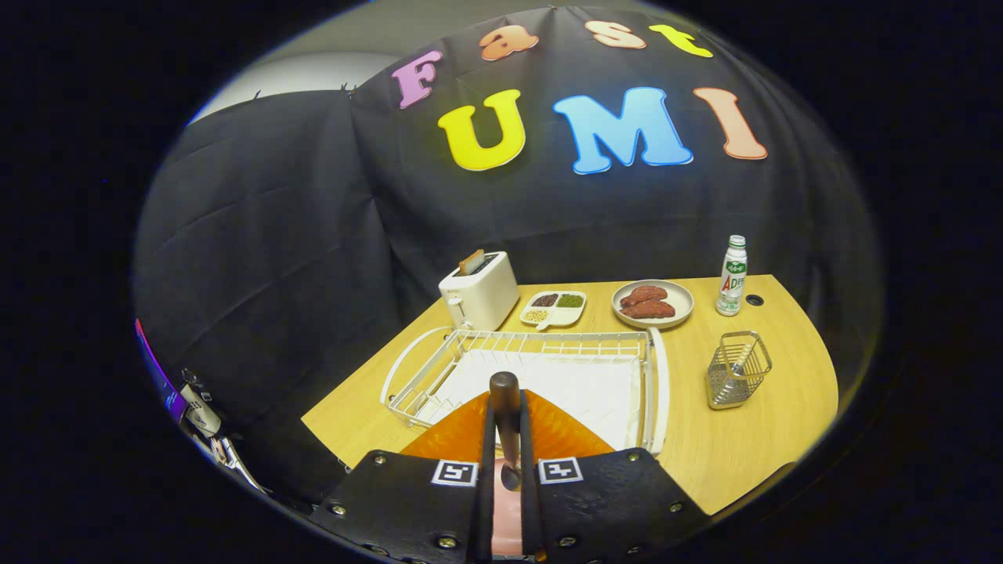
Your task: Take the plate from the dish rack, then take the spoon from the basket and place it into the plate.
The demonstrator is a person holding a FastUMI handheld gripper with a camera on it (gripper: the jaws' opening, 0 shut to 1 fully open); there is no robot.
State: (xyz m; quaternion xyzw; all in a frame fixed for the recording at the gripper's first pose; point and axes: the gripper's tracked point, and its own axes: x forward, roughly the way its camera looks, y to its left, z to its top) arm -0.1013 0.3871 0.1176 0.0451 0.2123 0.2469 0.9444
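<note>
Dark-handled spoon (506, 415) is sitting pinched between my gripper (507, 439) fingers, bowl down, so I'm hanging it over the orange plate (462, 435) just ahead of the dish rack (657, 376); its wire basket (736, 370) is standing well apart.

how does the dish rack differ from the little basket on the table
The dish rack is white, wide and low; the basket is bare metal, narrow and tall. The rack lies just ahead of the fingers; the basket stands apart, off to one side near the bottle. Both rest on the wooden table. The gripper is shut on a dark-handled utensil.
</note>
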